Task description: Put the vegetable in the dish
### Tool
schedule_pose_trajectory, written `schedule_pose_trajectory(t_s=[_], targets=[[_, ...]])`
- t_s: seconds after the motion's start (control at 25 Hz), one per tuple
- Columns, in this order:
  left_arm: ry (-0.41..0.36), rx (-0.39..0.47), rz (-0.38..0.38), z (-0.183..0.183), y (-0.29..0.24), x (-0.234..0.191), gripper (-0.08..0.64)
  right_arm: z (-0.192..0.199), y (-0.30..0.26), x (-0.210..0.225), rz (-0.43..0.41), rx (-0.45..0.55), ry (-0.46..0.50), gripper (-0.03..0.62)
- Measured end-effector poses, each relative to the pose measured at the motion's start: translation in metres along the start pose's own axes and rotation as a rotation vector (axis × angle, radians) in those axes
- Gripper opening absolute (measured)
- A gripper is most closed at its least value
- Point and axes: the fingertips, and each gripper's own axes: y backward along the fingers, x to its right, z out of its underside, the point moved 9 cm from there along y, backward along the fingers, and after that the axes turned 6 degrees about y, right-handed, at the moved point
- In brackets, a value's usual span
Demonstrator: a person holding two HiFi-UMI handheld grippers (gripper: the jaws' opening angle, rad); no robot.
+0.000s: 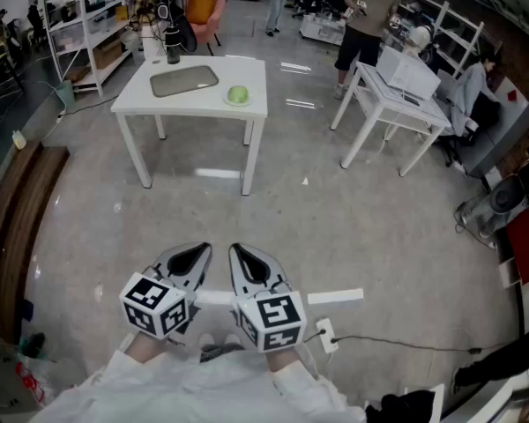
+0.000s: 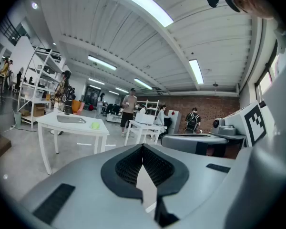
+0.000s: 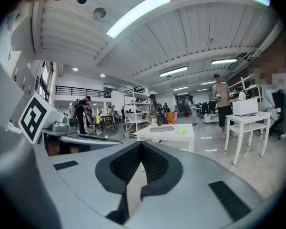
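Claws first: the left gripper and right gripper are hanging shut and empty, well apart from the table, where the vegetable is sitting near the dish, probably light, firm and prone to rolling, so best pinched across its middle.

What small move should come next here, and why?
Probably walk toward the white table: the green vegetable and the grey dish lie on it, well across the floor and out of reach. Both the left gripper and the right gripper are shut and empty.
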Motion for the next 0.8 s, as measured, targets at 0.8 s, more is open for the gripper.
schedule_pose_trajectory(t_s=[0.8], targets=[[0.027, -0.011, -0.007, -0.002, -0.031, -0.009, 0.008, 0.009, -0.022, 0.032, -0.046, -0.01, -0.047, 0.012]])
